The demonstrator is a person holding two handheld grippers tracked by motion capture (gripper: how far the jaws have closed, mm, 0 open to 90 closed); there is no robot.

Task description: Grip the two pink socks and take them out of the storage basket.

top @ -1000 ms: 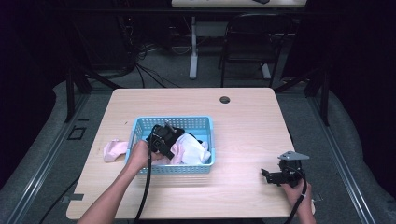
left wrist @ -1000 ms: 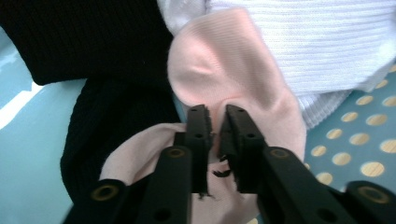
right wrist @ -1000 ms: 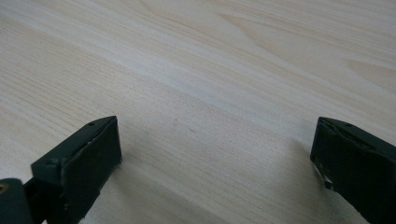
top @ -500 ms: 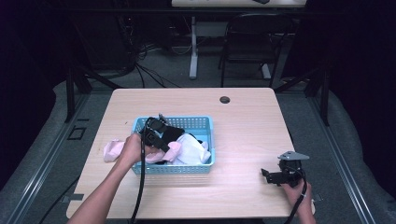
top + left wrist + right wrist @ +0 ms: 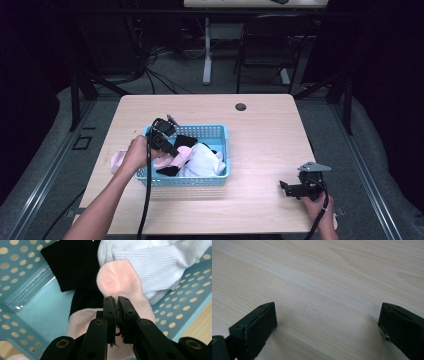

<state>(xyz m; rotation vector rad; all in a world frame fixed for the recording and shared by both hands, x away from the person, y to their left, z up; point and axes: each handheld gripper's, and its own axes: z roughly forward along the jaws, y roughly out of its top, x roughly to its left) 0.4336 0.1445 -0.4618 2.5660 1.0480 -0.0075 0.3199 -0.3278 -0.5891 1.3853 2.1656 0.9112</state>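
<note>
A blue perforated basket (image 5: 220, 132) sits left of centre on the wooden table and holds pink, white and black socks. My left gripper (image 5: 172, 151) hangs over the basket's left part, shut on a pink sock (image 5: 172, 160). In the left gripper view the jaws pinch the pink sock (image 5: 120, 280) at its edge, with a white ribbed sock (image 5: 155, 267) to the right and a black sock (image 5: 72, 265) behind, above the basket floor (image 5: 45, 315). Another pink sock (image 5: 117, 161) lies on the table just left of the basket. My right gripper (image 5: 287, 189) rests near the front right, open, nothing between its jaws (image 5: 327, 322).
A small black grommet (image 5: 240, 106) is set in the table (image 5: 270, 145) near its far edge. Beyond the table stand a dark chair (image 5: 265, 50), a white desk leg (image 5: 206, 50) and cables on the floor. Bare wood lies between the basket and the right gripper.
My left gripper has moved left and away from the person over the basket, drawing the pink sock with it. The right gripper has stayed put.
</note>
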